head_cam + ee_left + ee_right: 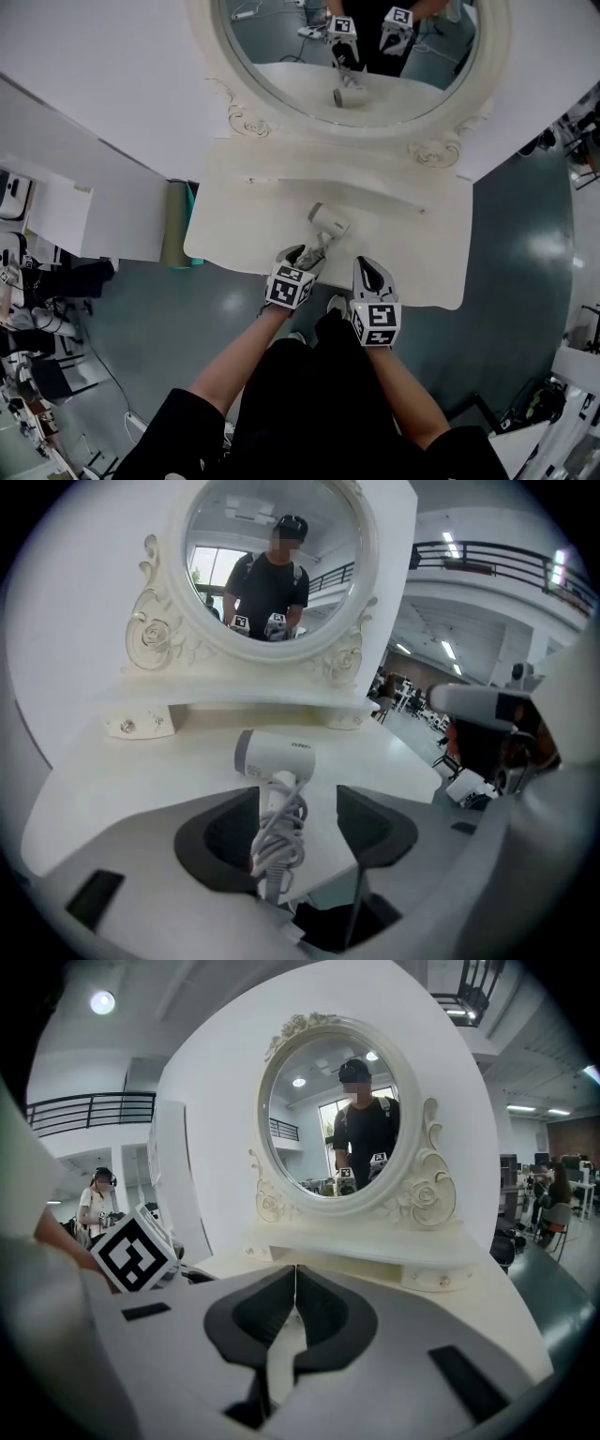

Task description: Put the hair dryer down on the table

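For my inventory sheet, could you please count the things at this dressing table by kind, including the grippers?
Hair dryer: 1
Mirror: 1
Table: 1
Grippers: 2, the left gripper and the right gripper
Total: 5

- The white dressing table [412, 272] has a scalloped front edge and stands on a grey floor.
- A raised shelf [309, 159] runs along its back, bearing an oval mirror [495, 56] in an ornate frame.
- A white hair dryer [328, 221] lies on the tabletop, its cord-wrapped handle toward the front edge.
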Motion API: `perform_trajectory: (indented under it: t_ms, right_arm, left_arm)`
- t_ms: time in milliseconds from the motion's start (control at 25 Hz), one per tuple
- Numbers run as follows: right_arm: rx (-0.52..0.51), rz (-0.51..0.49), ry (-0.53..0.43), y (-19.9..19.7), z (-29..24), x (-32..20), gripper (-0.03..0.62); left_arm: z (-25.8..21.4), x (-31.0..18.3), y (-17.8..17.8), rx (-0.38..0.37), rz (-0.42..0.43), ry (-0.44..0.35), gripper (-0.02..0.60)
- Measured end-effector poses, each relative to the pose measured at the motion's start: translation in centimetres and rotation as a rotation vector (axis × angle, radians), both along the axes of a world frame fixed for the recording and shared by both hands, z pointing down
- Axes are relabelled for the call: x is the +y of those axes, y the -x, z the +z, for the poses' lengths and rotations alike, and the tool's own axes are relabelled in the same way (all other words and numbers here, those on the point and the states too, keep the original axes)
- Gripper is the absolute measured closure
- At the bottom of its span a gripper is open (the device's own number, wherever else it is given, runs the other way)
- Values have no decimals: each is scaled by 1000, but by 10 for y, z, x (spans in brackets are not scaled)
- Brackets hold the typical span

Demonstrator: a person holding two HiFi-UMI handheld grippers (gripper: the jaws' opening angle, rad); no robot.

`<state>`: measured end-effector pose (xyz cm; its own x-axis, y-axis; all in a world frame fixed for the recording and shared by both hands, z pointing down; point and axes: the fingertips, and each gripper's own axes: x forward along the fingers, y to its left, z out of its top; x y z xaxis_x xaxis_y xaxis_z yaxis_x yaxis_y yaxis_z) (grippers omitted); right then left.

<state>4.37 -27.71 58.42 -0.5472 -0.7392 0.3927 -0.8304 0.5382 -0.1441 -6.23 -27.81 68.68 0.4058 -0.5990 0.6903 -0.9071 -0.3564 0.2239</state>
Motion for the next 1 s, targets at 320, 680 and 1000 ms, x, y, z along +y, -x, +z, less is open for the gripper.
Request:
perform_trajectory:
  t_ms: [320, 680, 1000]
  right_arm:
    - [-6, 18, -53, 23, -41, 40, 576]
    - [-89, 21, -120, 61, -108, 122, 576]
    - [-53, 43, -147, 65, -117, 163, 576]
  left_arm:
    - [-79, 50, 2, 76, -20, -179, 337]
    - [-155, 129, 19, 127, -54, -325, 500]
    - [-207, 173, 28, 161, -84, -470, 566]
